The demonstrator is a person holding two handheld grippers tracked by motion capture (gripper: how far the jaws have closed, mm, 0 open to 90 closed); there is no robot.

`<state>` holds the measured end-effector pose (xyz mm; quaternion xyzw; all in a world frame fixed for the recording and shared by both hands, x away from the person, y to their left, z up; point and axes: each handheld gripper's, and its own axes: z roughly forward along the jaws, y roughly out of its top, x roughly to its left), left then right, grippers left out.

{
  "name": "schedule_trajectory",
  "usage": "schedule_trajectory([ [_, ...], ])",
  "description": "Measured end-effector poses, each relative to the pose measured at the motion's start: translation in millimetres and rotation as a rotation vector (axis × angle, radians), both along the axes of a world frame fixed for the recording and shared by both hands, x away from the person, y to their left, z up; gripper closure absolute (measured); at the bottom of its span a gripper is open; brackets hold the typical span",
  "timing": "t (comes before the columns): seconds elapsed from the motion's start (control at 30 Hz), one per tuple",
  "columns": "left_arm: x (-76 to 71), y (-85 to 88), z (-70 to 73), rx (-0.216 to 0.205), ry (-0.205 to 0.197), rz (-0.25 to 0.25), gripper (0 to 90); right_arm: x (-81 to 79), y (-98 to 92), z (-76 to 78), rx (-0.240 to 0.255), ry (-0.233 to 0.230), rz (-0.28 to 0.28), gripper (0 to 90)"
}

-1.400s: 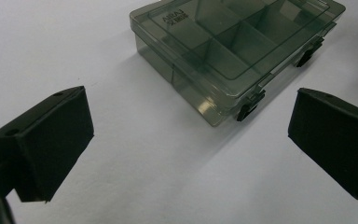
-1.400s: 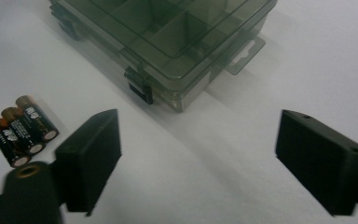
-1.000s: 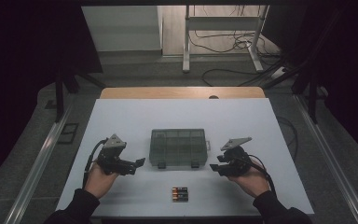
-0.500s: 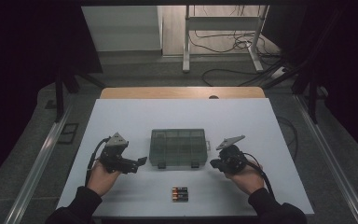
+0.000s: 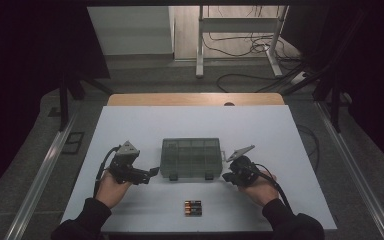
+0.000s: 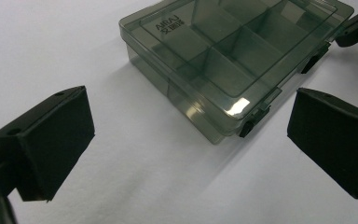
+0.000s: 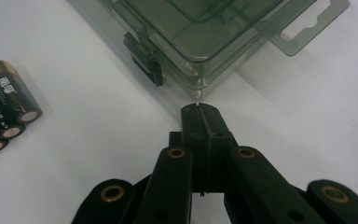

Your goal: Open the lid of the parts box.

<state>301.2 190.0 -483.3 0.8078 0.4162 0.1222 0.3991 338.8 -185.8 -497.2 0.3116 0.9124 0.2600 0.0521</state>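
Organizer box [image 7: 200, 32] far side cut off, beyond closed right gripper [image 7: 199, 109]

Smoky grey clear box [image 5: 191, 157], black-and-gold batteries [image 5: 192, 207], white table [image 5: 280, 135].

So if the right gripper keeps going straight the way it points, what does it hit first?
Most likely the near corner of the smoky transparent plastic compartment box. The right gripper, jaws shut together on nothing, points at that corner beside the black latch; only a thin strip of white table appears between.
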Motion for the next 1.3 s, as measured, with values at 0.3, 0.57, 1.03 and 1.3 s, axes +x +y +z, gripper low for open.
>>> schedule_trajectory([
  [0.3, 2.9, 0.2, -1.3, -0.005, -0.013, 0.003, 0.8, 5.9, 4.5, -7.1, -0.033, 0.021, 0.002, 89.0],
  [0.57, 1.8, 0.2, -3.6, 0.001, -0.048, -0.002, 1.0, 8.3, 6.3, -8.7, -0.037, 0.025, 0.013, 89.0],
  [1.03, -0.1, 0.2, -9.0, -0.005, -0.055, -0.05, 1.9, 7.4, 7.1, -5.8, -0.031, 0.015, 0.022, 89.0],
  [1.3, -2.4, -0.8, -11.0, 0.0, -0.032, -0.049, 0.1, 6.2, 5.2, -2.1, -0.012, 0.009, 0.021, 89.0],
])
